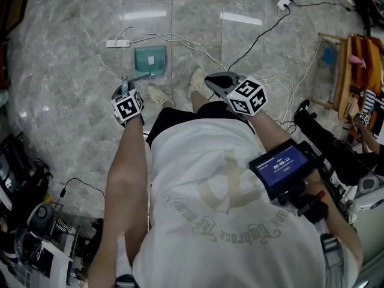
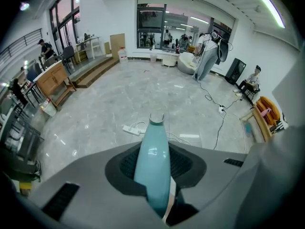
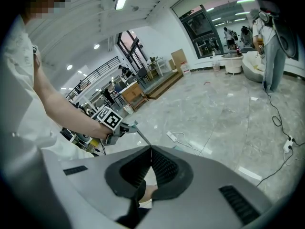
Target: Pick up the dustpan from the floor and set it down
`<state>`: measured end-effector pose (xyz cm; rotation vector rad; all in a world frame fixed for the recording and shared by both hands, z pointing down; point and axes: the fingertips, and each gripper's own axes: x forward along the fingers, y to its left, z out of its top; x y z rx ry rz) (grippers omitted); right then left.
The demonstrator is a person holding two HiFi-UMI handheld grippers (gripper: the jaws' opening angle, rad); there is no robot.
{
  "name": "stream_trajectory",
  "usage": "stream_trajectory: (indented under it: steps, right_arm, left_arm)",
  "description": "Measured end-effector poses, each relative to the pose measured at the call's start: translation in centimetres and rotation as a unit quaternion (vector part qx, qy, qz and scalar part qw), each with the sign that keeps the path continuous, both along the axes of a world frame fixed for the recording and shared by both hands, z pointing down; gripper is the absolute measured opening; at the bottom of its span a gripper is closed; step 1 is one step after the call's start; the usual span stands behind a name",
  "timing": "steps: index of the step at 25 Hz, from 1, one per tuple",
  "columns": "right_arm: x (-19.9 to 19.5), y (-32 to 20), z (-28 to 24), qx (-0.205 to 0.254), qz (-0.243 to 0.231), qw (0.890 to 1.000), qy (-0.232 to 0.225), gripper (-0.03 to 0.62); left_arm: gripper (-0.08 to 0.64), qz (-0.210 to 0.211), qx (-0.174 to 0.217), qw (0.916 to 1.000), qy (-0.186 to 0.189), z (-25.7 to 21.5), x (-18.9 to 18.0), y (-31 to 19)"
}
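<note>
grey marble floor (image 1: pixel 72 89) fills the upper half of the head view, w/ white cables (image 1: pixel 198 48) looping across it and a white power strip (image 1: pixel 117 42) in the upper left. the teal dustpan (image 1: pixel 150 59) is just right of that strip, upper centre-left. i can't tell whether its pan rests on the tiles or hangs just off them. a thin rod (image 3: pixel 143 137) runs from the pan down-left to the teal handle (image 2: pixel 153 168), which is at the left gripper (image 1: pixel 125 91), mid-left of the frame.

in the left gripper view the handle stands dead centre btwn the jaws, w/ the dark pads pressed on both sides of it. so i read that one as clamped on the dustpan.

right gripper (image 1: pixel 213 80) is just right of centre in the head view, beside the person's white shoes (image 1: pixel 197 81) and apart from the dustpan. in the right gripper view its jaw tips meet in a point at frame centre w/ nothing btwn them: clenched, empty. same view shows the left gripper at mid-left w/ its marker cube (image 3: pixel 109 118) on top and the rod slanting down-right from it.

small dark screen (image 1: pixel 282 165) w/ lit digits sits at lower right of the head view. wooden rack (image 1: pixel 339 71) w/ orange stuff is at the upper right edge.

bkgd of the left gripper view: big open room, wooden desks (image 2: pixel 52 80) along the left, a seated person (image 2: pixel 251 80) at the right edge.
</note>
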<state>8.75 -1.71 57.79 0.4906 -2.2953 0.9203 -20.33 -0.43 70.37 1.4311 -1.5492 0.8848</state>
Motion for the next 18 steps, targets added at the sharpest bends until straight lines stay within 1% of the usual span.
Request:
stream_trajectory:
  steps: [6,8,10,18]
  right_arm:
    - [0.2,-0.2,0.3,-0.001,-0.005,1.000,0.001,0.016]
    - [0.1,-0.3,0.4,0.000,-0.007,1.000,0.001,0.015]
    - [0.0,-0.5,0.5,0.001,-0.010,1.000,0.000,0.015]
    - [-1.1,-1.7,1.2,0.007,-0.017,1.000,-0.008,0.015]
  left_arm:
    - [0.117,0.012,-0.018,0.9998,0.003,1.0,0.3,1.0]
    - [0.134,0.016,-0.017,0.9997,0.009,1.1,0.6,0.9]
    - [0.187,0.020,-0.017,0.9995,0.017,1.2,0.9,0.7]
    - [0.201,0.031,-0.006,0.9992,0.023,0.8,0.8,0.6]
